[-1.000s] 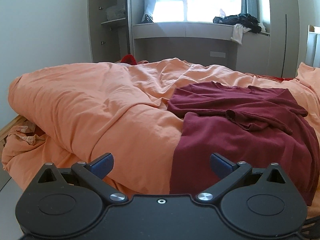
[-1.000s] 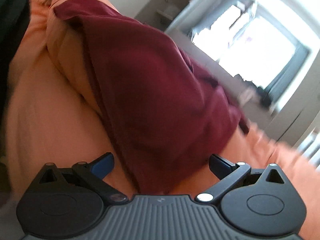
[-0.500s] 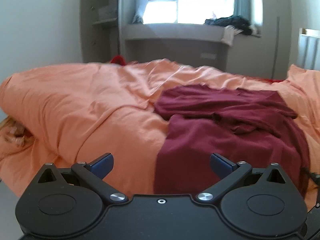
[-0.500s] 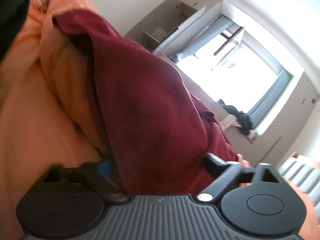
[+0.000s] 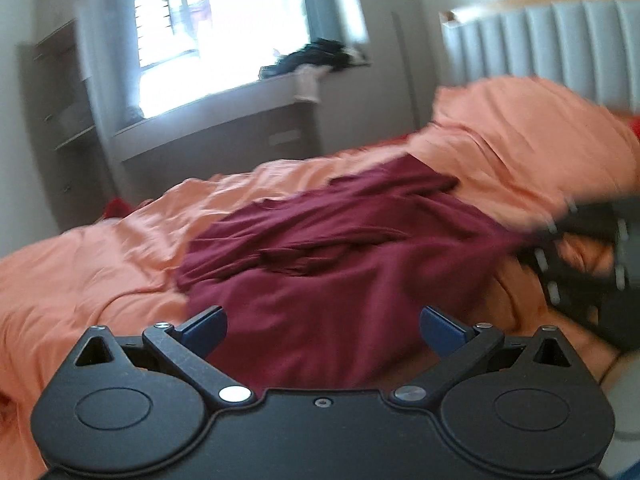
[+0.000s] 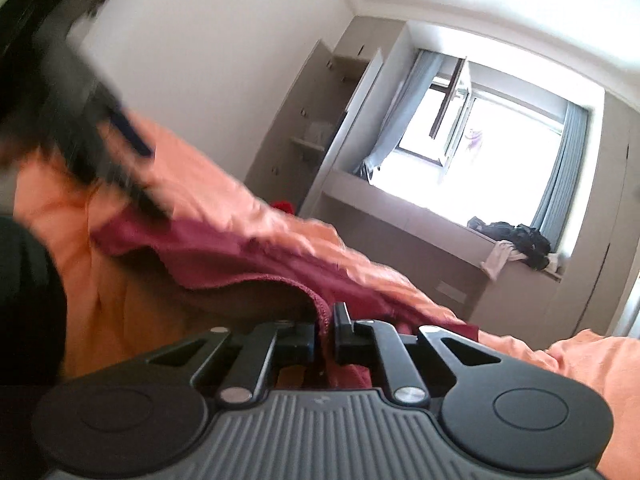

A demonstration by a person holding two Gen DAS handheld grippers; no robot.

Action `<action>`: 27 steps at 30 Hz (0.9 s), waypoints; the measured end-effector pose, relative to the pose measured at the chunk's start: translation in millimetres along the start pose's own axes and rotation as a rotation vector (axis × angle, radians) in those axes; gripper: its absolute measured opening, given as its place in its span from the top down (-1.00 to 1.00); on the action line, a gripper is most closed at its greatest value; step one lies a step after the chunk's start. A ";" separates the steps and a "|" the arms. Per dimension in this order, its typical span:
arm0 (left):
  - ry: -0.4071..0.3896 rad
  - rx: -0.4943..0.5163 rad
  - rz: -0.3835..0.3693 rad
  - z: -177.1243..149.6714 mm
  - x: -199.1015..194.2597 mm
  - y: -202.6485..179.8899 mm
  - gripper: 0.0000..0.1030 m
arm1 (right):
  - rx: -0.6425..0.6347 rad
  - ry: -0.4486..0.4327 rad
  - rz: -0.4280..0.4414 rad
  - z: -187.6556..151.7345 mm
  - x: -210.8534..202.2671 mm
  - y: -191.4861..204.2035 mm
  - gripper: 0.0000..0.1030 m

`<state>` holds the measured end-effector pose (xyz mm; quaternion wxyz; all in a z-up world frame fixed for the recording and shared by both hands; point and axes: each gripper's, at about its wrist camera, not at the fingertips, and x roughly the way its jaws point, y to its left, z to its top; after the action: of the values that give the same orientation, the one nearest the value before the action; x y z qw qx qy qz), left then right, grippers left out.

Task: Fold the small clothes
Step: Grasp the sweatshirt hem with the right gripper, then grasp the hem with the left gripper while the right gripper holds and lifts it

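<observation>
Right now my right tongs point(image 6: 327, 330) are clenched on the hem of the maroon shirt point(image 5: 340, 256), lifting that near-right edge off the orange duvet point(image 5: 100, 264); my left tongs point(image 5: 322, 324) hang released, nothing pinched, over the shirt's near edge; the rest lies crumpled mid-bed, window point(image 6: 492, 132) far behind.
</observation>
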<state>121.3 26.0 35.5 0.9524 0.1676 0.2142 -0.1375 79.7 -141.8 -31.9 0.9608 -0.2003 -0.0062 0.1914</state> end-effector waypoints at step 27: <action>0.151 0.206 0.490 -14.0 46.0 1.9 0.78 | 0.174 -0.096 -0.027 28.9 -16.7 -67.8 0.87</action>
<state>156.9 24.3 3.1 0.9166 0.3203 0.2223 0.0887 86.5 -194.3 22.0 0.9757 -0.1066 -0.0383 0.1875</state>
